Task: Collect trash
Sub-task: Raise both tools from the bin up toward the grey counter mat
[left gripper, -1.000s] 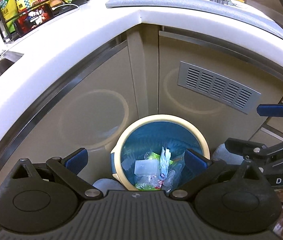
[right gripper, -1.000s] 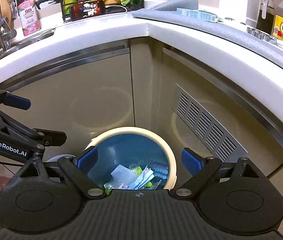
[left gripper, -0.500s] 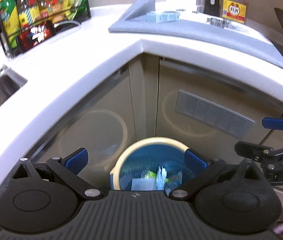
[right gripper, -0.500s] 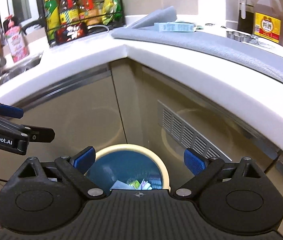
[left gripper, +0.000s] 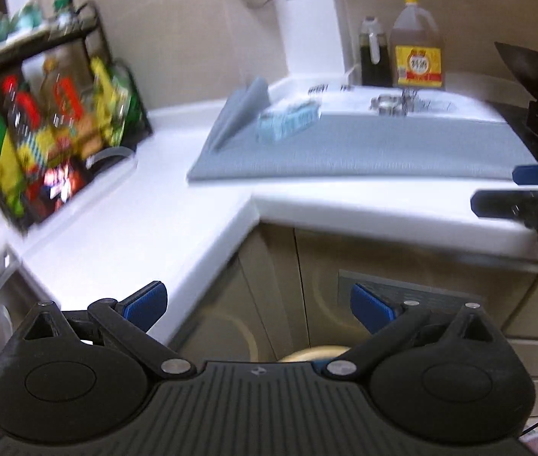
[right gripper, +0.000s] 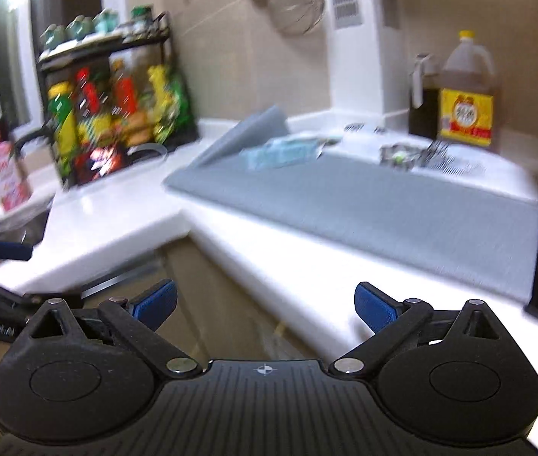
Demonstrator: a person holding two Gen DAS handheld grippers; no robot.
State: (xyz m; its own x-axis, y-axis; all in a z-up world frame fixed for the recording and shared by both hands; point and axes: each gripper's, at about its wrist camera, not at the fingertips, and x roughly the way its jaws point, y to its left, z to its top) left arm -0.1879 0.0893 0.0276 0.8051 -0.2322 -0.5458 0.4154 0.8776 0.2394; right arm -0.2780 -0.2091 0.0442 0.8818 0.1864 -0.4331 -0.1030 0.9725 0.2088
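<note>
Left gripper (left gripper: pixel 257 306) and right gripper (right gripper: pixel 265 304): blue pads spread wide, nothing held. Only left view shows cream-rimmed round trash bin (left gripper: pixel 316 352), a sliver below. White L-shaped countertop (right gripper: pixel 117 224) carries grey mat (right gripper: pixel 363 201); frames blurred.

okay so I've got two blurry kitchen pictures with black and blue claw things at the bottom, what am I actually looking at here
Those claws are hand-held grippers, one in each of a person's hands, each with its own camera looking forward along its fingers. One picture comes from the left gripper, the other from the right gripper. Both are open and hold nothing. Ahead is a white corner countertop with a grey mat, a pale blue box on it, a rack of bottles and a large jug with a yellow label. The yellow rim of a trash bin peeks below the left gripper.
</note>
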